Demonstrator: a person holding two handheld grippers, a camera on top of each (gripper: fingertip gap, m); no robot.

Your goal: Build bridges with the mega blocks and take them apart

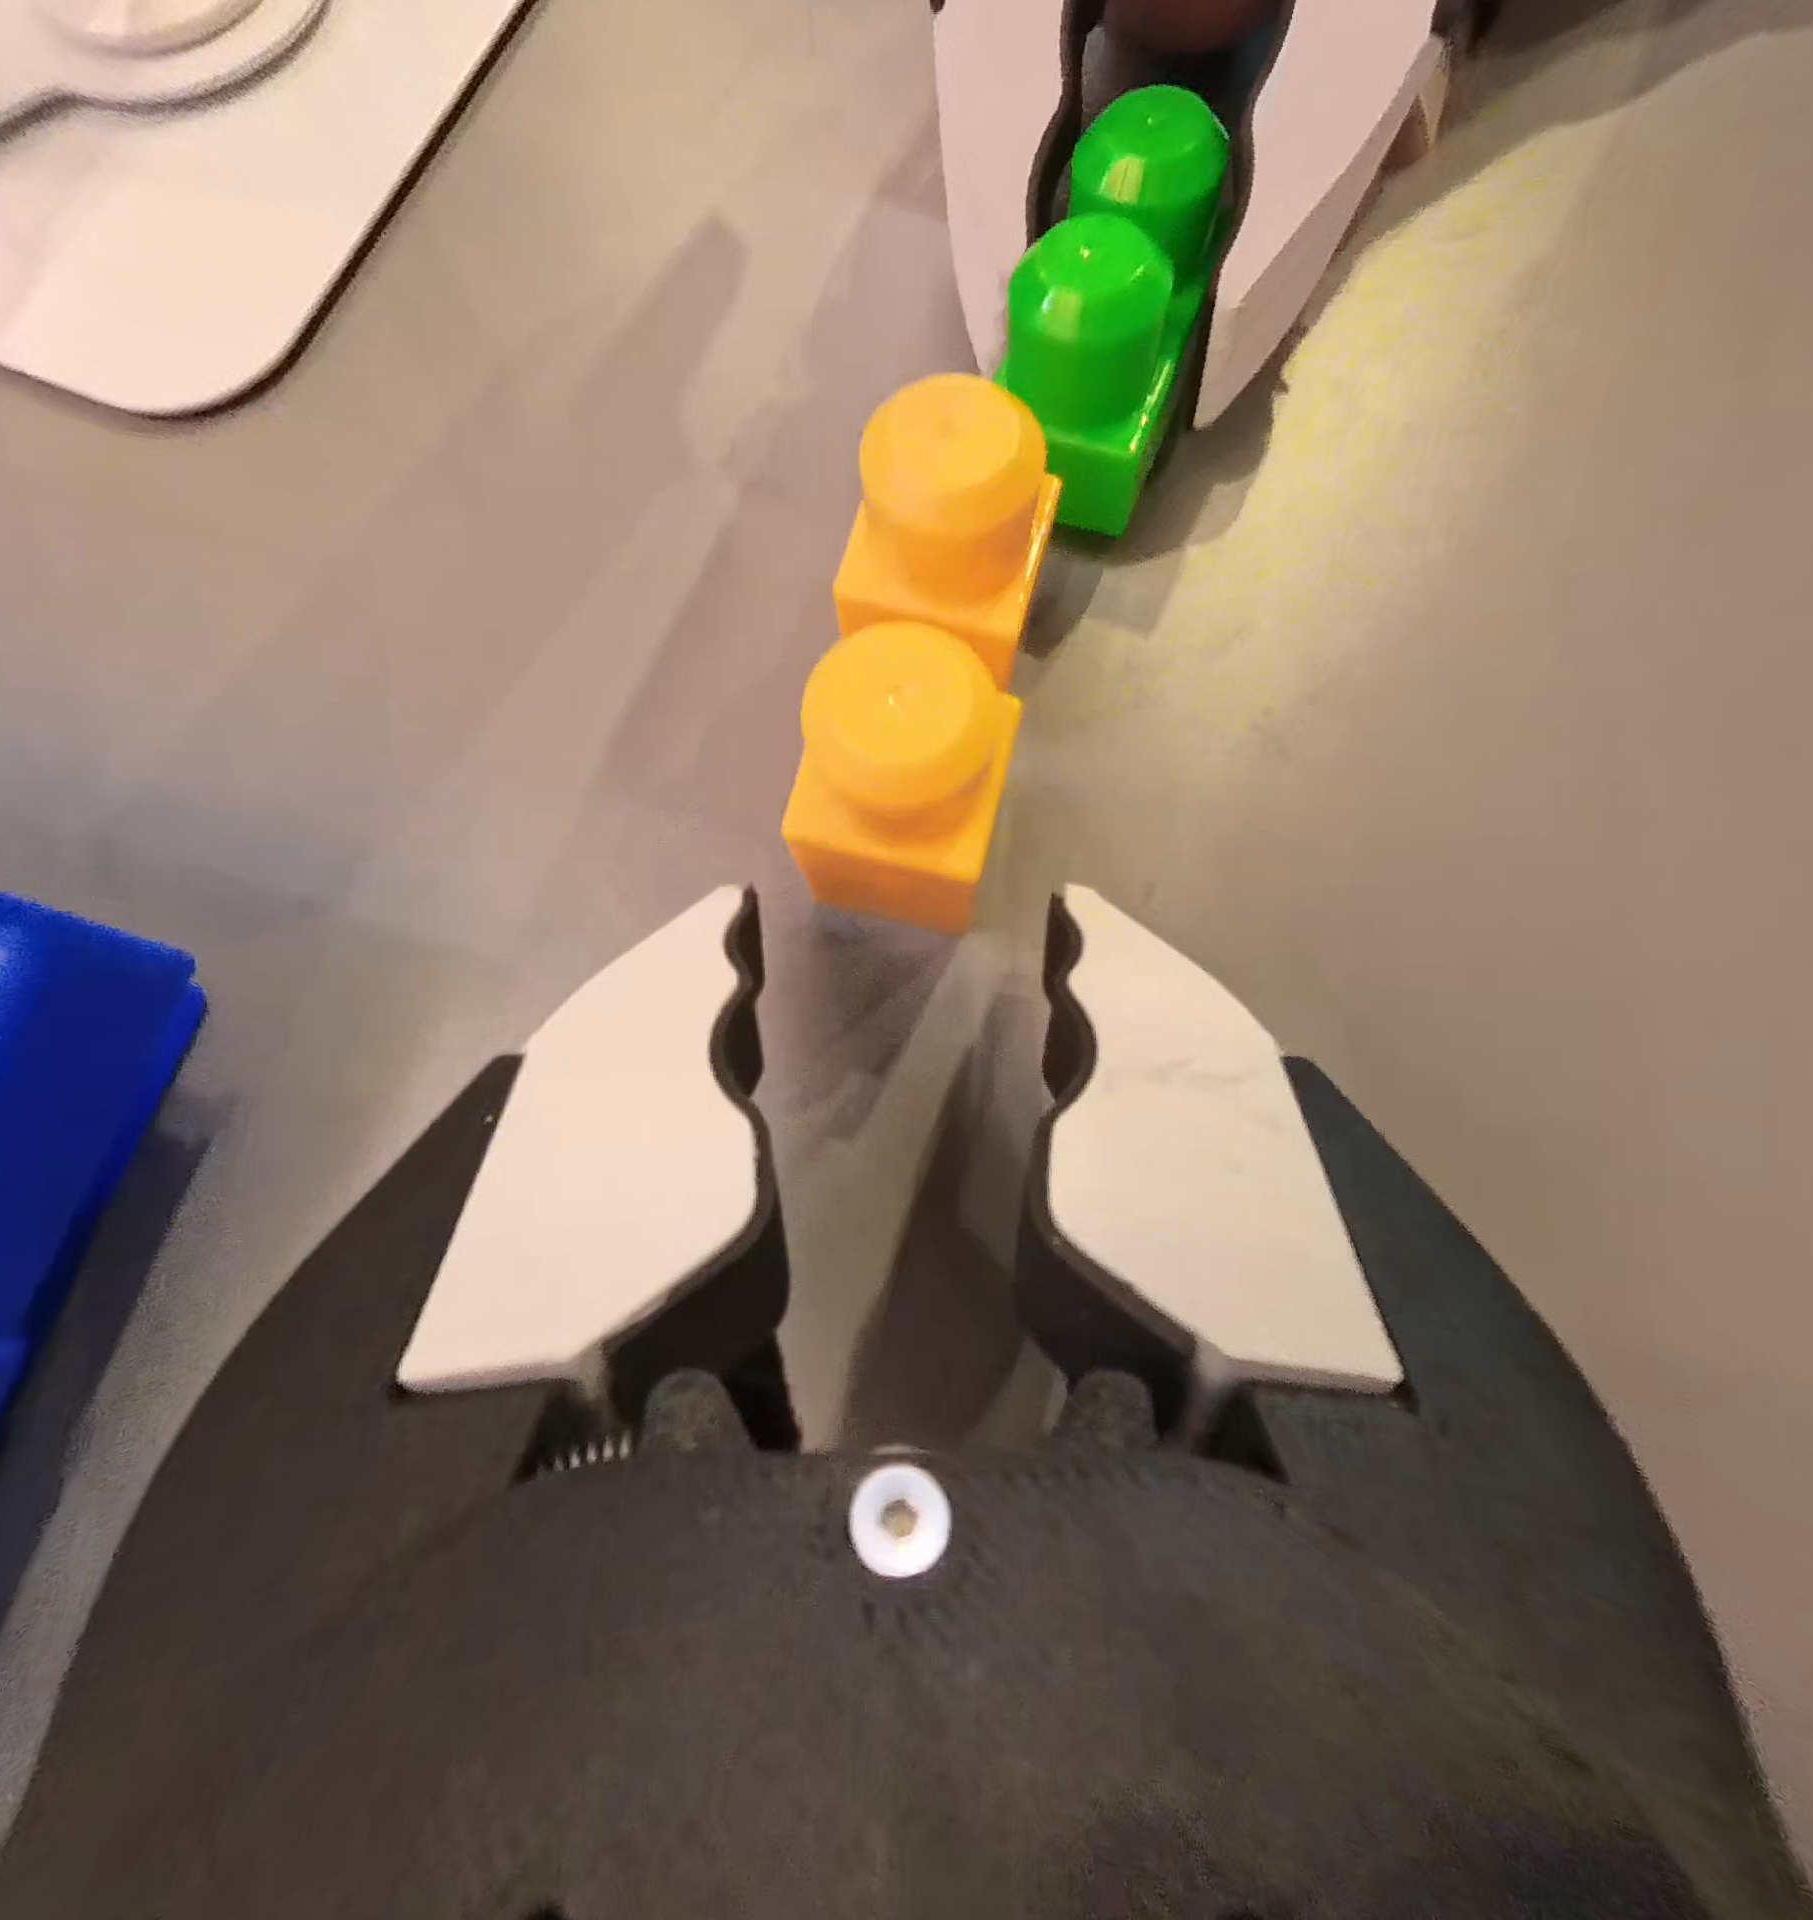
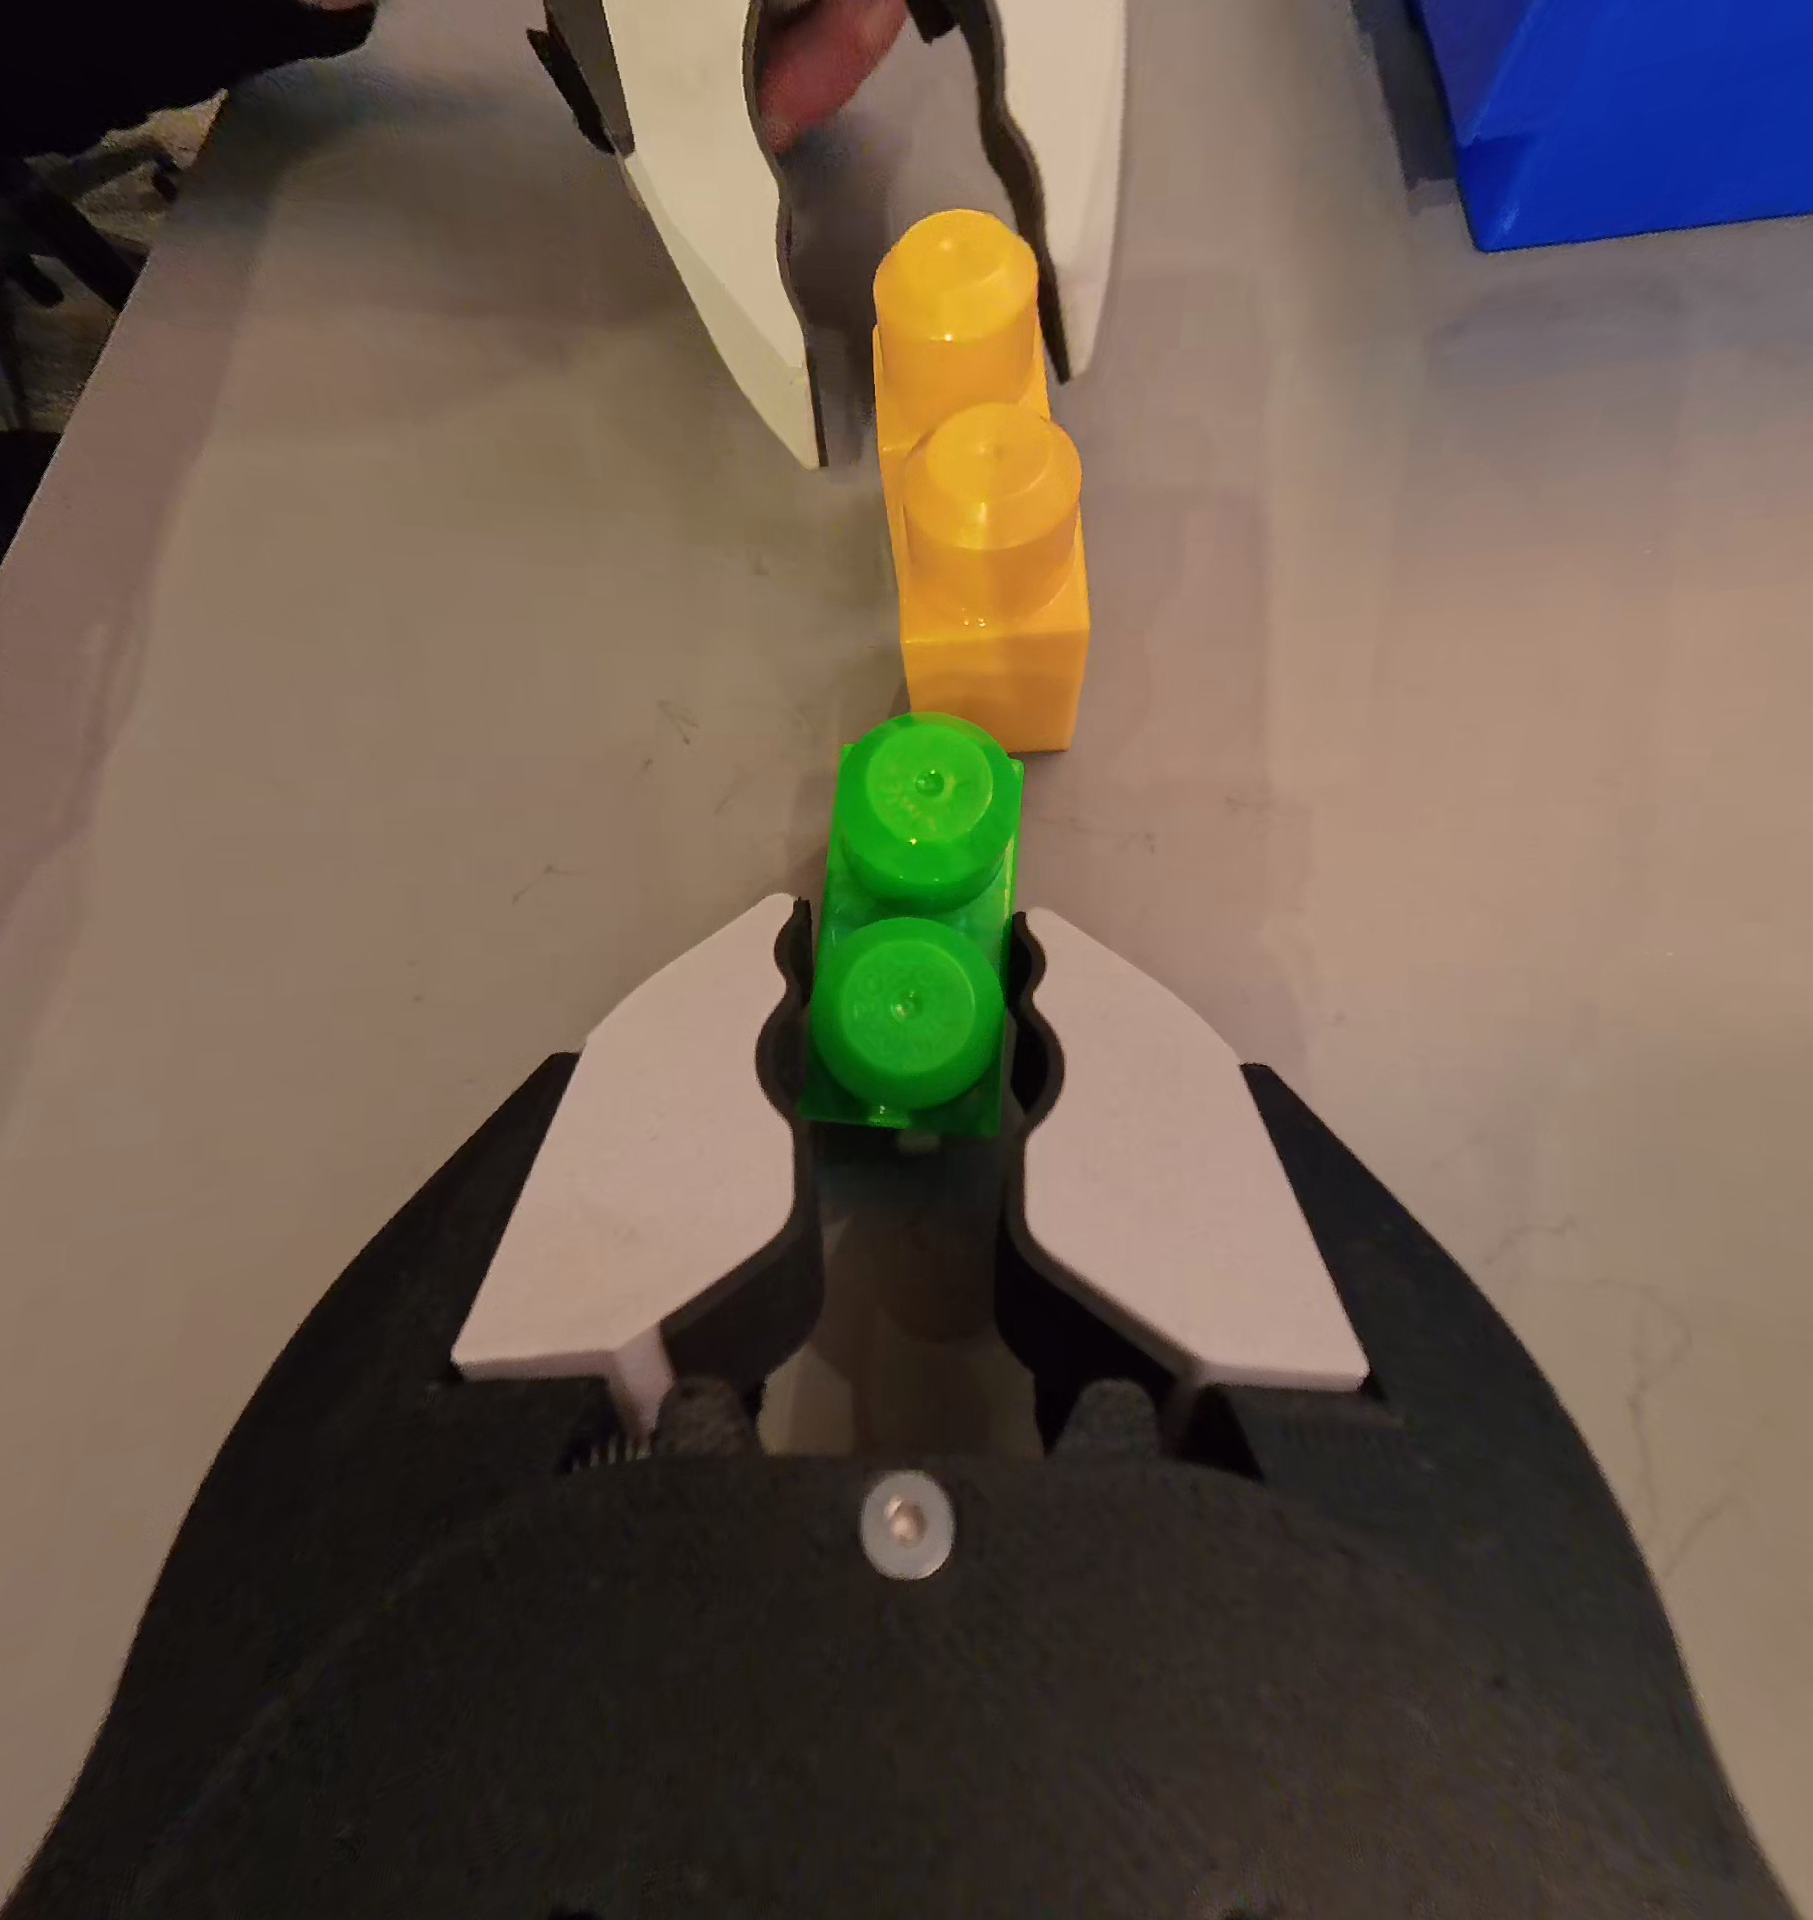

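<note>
On the grey table (image 2: 362,727): right gripper (image 2: 907,997) clamps the green block (image 2: 907,935); left gripper (image 1: 907,977) open, bare, just behind the orange block (image 1: 912,727); blocks nearly end to end.

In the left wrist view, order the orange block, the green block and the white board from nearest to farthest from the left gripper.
From the left gripper:
1. Orange block, just ahead of its open fingers, on the table.
2. Green block, beyond the orange one, between the right gripper's fingers.
3. White board, far off at upper left.

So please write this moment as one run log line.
left gripper: open, off orange block | right gripper: gripping green block | blocks: on table
</note>
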